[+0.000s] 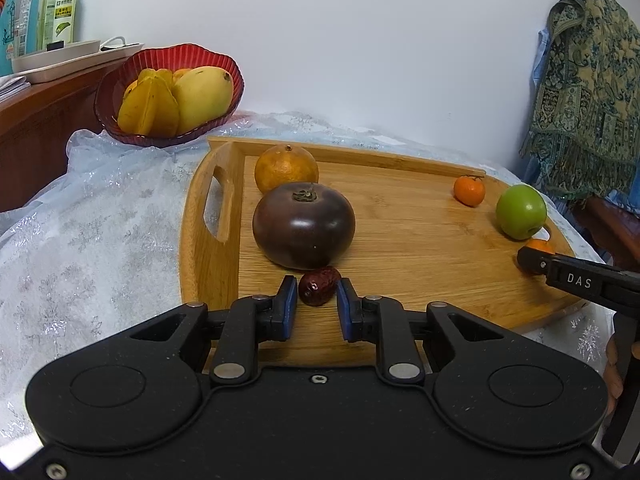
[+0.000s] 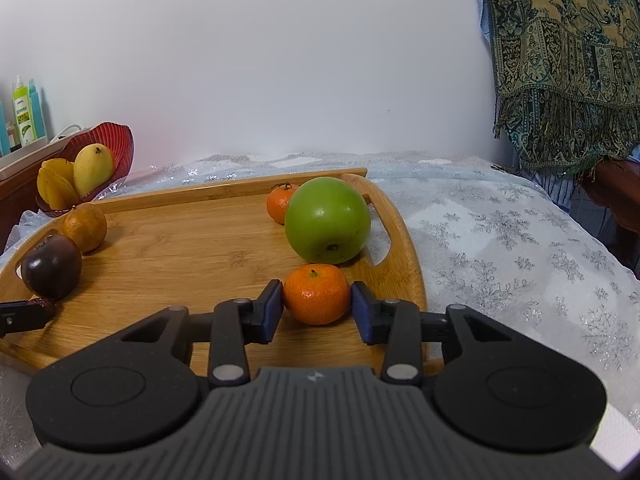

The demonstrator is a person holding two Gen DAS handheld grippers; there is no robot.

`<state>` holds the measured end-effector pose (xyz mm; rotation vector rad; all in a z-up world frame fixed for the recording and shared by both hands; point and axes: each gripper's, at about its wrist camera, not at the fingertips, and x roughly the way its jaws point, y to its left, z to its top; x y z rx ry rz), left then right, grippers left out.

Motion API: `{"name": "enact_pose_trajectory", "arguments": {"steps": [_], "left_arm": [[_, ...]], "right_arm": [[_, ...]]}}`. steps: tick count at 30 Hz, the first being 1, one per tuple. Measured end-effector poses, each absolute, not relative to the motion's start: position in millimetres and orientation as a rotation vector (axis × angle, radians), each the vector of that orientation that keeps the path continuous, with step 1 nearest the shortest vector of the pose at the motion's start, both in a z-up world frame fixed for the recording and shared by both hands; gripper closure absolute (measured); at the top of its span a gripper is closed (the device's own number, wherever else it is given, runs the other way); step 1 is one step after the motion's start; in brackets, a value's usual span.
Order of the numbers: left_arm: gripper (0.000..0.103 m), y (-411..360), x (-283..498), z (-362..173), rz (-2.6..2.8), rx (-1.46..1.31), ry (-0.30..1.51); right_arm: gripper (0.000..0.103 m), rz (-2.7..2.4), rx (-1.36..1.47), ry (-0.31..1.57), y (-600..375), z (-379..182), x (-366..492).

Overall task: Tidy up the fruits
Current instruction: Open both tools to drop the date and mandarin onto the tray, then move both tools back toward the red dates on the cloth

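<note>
Black-bodied and blue-padded, the left gripper (image 1: 317,294) fills the bottom of the left wrist view, its jaws pinching a small dark red date (image 1: 319,291) at lower centre of the frame, on the near edge of the wooden tray (image 1: 420,240). Just beyond the date sits a large dark purple fruit (image 1: 304,225), touching or almost touching it, with a dull orange citrus (image 1: 286,169) behind that. At upper left of the same frame a red bowl (image 1: 120,76) holds a mango (image 1: 203,96) and a starfruit (image 1: 150,108). In the right wrist view, the right gripper (image 2: 317,300) frames a mandarin (image 2: 316,294) at lower centre: the left pad meets the peel, a narrow gap shows at the right pad, so the fruit rests on the tray between spread jaws rather than in a firm grip. A green apple (image 2: 327,220) stands just behind it, beside the tray's handle slot, and a second mandarin (image 2: 280,203) peeks out at the apple's left. A snowflake-patterned cloth (image 2: 500,240) covers the table under the tray.
</note>
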<state>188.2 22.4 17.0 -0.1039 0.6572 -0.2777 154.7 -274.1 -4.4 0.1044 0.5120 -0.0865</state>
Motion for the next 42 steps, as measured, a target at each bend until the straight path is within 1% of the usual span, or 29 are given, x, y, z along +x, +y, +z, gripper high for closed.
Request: {"name": "enact_pose_trajectory", "arguments": {"steps": [4,5,7,9,10,12,16,18,20,22,24,28,36,42], "left_arm": [[0.082,21.4,187.2,17.6,-0.274,-0.097,0.654],[0.08,21.2,186.6,17.8,-0.272,-0.095,0.653],[0.073,20.9,185.6,18.2,-0.27,-0.093,0.652],[0.065,21.0,184.6,18.6,-0.271,-0.092,0.651],[0.064,21.1,184.1,18.7,-0.271,-0.09,0.65],[0.058,20.8,182.8,18.9,-0.27,-0.084,0.649],[0.049,20.2,179.3,19.2,-0.268,-0.075,0.65],[0.043,20.7,176.8,19.4,-0.27,-0.076,0.651],[0.033,21.4,173.6,19.5,-0.268,-0.075,0.65],[0.028,22.1,168.1,20.7,-0.274,-0.073,0.64],[0.02,22.1,161.6,23.5,-0.276,-0.066,0.626],[0.018,22.9,148.9,29.1,-0.283,-0.064,0.607],[0.008,19.9,119.9,34.9,-0.314,-0.046,0.589],[0.006,13.9,96.0,29.8,-0.34,-0.005,0.6]], "right_arm": [[0.04,-0.078,0.111,0.515,-273.2,-4.3,153.8],[0.039,-0.076,0.112,0.516,-272.6,-4.3,153.3],[0.035,-0.069,0.109,0.517,-270.6,-4.3,152.0],[0.029,-0.061,0.101,0.514,-268.0,-4.2,150.3],[0.027,-0.056,0.095,0.513,-266.4,-4.3,149.4],[0.02,-0.045,0.083,0.514,-263.1,-4.6,147.8],[0.015,-0.042,0.062,0.513,-258.0,-5.5,141.7],[0.014,-0.039,0.066,0.513,-257.5,-5.4,138.3],[0.012,-0.042,0.068,0.504,-257.1,-5.0,133.7],[0.011,-0.042,0.071,0.492,-256.4,-2.9,128.1],[0.01,-0.037,0.079,0.481,-257.0,-0.5,121.6],[0.009,-0.038,0.09,0.463,-259.8,4.4,109.5],[0.008,0.009,0.097,0.414,-259.9,11.4,79.4],[0.007,0.032,0.023,0.412,-246.7,5.0,56.7]]}}
